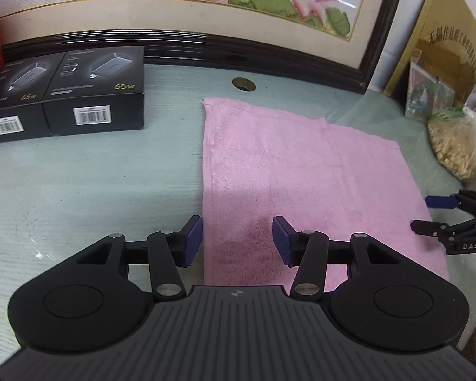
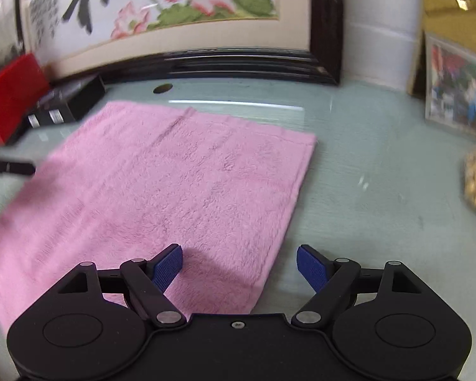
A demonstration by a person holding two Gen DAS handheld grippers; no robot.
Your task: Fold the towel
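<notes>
A pink towel (image 1: 295, 184) lies flat on the pale green table; it also shows in the right wrist view (image 2: 161, 190). My left gripper (image 1: 237, 241) is open and empty, hovering over the towel's near left corner, its jaws straddling the left edge. My right gripper (image 2: 239, 270) is open and empty over the towel's near right corner, straddling the right edge. The right gripper also shows at the right edge of the left wrist view (image 1: 428, 216). A tip of the left gripper (image 2: 9, 166) shows at the left of the right wrist view.
Two black boxes (image 1: 66, 95) stand at the back left beside a red object (image 2: 12, 95). A framed flower embroidery (image 1: 206, 6) leans at the back. A bag of nuts (image 1: 457, 146) and a small picture (image 2: 457, 85) sit at the right. A cable hole (image 1: 243, 83) lies behind the towel.
</notes>
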